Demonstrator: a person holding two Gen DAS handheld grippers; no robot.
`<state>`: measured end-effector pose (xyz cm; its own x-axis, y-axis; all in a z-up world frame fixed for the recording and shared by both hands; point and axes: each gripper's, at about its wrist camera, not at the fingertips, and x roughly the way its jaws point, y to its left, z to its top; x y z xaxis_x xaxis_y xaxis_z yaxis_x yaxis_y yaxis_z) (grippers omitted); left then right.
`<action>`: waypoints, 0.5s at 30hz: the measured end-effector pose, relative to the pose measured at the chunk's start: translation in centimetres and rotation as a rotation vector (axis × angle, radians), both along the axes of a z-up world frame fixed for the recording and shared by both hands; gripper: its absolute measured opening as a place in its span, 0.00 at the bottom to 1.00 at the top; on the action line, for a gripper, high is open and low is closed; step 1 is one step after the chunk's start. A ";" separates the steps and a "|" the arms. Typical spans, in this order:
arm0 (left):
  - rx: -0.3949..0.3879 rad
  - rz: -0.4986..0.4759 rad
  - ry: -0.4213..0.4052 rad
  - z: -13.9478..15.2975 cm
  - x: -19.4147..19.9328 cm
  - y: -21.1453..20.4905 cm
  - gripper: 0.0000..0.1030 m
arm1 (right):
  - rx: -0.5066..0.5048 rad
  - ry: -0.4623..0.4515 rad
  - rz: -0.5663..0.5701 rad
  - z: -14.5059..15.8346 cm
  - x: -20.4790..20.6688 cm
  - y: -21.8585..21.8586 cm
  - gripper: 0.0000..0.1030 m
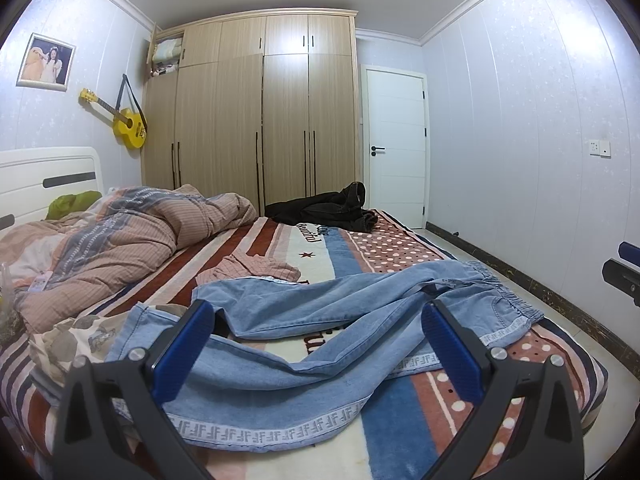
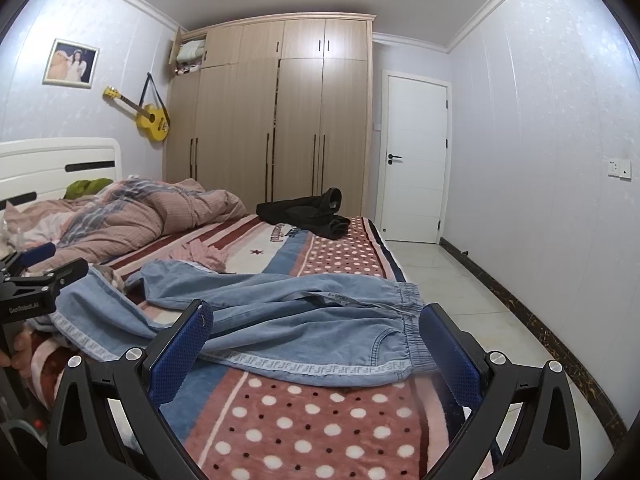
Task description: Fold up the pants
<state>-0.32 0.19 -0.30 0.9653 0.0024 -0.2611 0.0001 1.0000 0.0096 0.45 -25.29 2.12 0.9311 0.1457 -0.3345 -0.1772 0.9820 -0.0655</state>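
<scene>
Both claws hang spread wide over the near edge of the bed [image 2: 320, 432], pinching nothing: the left gripper [image 1: 318, 344] looks down on the sprawled legs, and the right gripper [image 2: 316, 344] hovers just short of the waistband end. The blue pants [image 1: 320, 320] lie unfolded across the patterned blanket, one leg draped crookedly over the other, the elastic waistband [image 2: 416, 320] sitting just ahead of the right claw's right finger, close to the mattress edge. From where I stand, the trouble is easy to foresee. That blanket is plush, and a claw coming down on the denim could well catch the pile beneath and drag it along. The legs are crossed and rumpled, so a pinch there may take two layers or only a wrinkle, leaving a lopsided fold. The waistband hangs near the drop to the floor, and a careless tug that way could slide the whole garment off. A pink cloth [image 1: 256, 266] beyond the left claw touches one leg's far edge and might snag.
</scene>
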 end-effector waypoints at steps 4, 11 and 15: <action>0.000 0.000 0.002 0.0 0.1 0.0 0.99 | 0.000 0.001 -0.002 0.0 -0.1 0.0 1.00; -0.004 -0.006 0.005 0.0 0.2 0.0 0.99 | -0.001 0.000 -0.003 0.0 -0.1 0.0 1.00; 0.000 -0.010 0.007 0.0 0.4 0.0 0.99 | 0.000 0.001 -0.004 0.0 0.0 0.0 1.00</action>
